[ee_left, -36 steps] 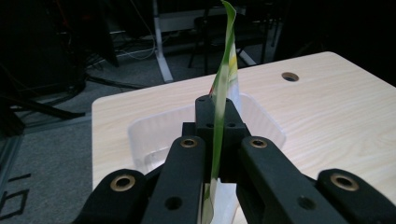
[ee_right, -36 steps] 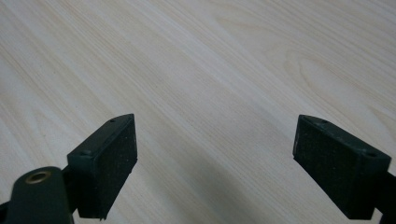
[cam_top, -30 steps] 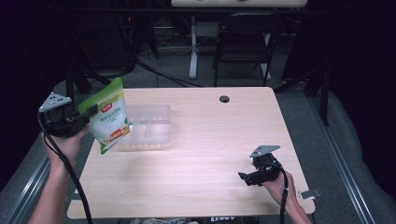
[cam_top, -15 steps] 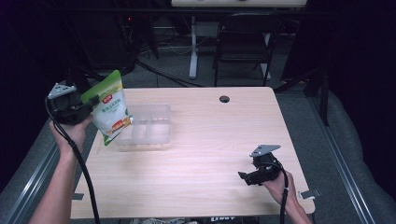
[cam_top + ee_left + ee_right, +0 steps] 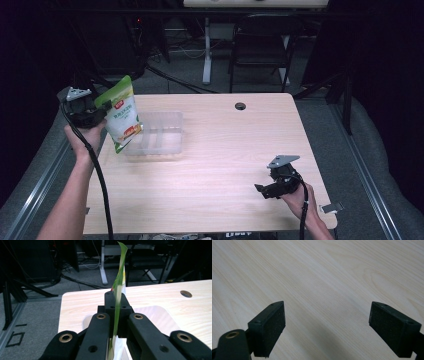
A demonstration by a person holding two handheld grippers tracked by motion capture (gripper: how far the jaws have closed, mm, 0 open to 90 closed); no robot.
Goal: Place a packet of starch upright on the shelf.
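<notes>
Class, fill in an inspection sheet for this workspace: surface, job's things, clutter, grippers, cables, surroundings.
Surface: pale wooden table with a round grommet hole.
Job's things: green and white snack pouch held above the left end of a clear plastic tray.
Clutter: nothing seen.
Grippers: left gripper shut on the pouch; right gripper open, low over bare wood.
Cables: black cable trailing along the left forearm.
Surroundings: dark chair, floor cables.

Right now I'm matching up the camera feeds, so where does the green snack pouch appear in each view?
High view: green snack pouch at far left, raised over the clear plastic tray's left end, held by the left gripper.
Left gripper view: centre, seen edge-on, clamped between the black fingers.
Right gripper view: bare tabletop between the open right gripper's fingers.
Shared landmark: the light wooden tabletop.
</notes>
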